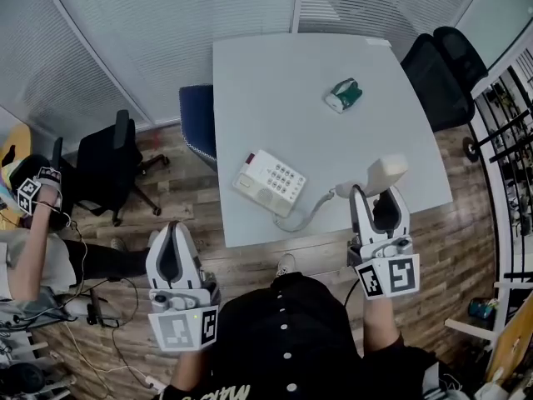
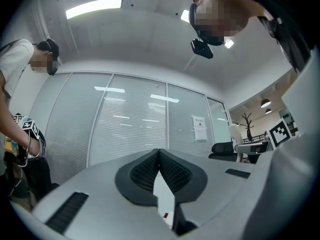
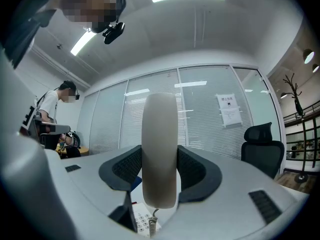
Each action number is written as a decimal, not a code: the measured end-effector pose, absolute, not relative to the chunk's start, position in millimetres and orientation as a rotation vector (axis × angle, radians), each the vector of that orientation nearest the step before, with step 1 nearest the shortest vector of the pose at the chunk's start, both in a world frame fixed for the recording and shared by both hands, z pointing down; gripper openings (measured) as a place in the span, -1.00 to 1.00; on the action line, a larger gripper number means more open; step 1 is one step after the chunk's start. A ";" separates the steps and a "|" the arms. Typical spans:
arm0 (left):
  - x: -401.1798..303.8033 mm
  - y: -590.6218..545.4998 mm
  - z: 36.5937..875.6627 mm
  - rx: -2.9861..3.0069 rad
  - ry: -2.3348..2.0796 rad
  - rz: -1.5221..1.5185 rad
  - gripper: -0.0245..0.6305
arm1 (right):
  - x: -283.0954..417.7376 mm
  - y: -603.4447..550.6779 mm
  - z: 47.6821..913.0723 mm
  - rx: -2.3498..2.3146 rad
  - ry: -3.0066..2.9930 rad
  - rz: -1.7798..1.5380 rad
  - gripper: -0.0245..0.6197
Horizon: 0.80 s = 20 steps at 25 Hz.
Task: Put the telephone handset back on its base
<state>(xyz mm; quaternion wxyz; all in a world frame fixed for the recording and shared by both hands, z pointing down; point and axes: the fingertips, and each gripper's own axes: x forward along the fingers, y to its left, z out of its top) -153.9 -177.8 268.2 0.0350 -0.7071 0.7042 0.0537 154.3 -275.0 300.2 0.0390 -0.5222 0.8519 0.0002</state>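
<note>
Right gripper (image 1: 379,197) is gripping handset (image 1: 386,173) above table's (image 1: 275,90) near edge; left gripper (image 1: 173,230) is sitting closed, empty. Base (image 1: 268,182) keypad and wall notice (image 3: 230,110) are showing unreadable print.

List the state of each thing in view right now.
left gripper: shut, empty
right gripper: shut on handset
handset: off the base, held up
base: on table, cradle empty
cord: runs from base to handset

base (image 1: 268,182) on table (image 1: 283,90), handset (image 1: 385,173) to its right
</note>
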 end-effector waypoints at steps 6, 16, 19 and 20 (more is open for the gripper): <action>-140.2 -204.5 270.8 -2.153 2.195 0.154 -0.88 | 159.6 -306.0 306.9 -1.546 2.665 -0.016 -0.20; -132.6 -224.6 280.3 -2.157 2.234 0.147 -0.88 | 140.4 -324.5 322.7 -1.404 2.845 -0.030 -0.20; -137.4 -223.4 285.6 -2.183 2.226 0.122 -0.88 | 135.6 -322.0 332.7 -1.410 2.885 -0.048 -0.20; -140.5 -224.3 286.1 -2.190 2.219 0.122 -0.88 | 133.4 -321.3 335.6 -1.422 2.892 -0.054 -0.20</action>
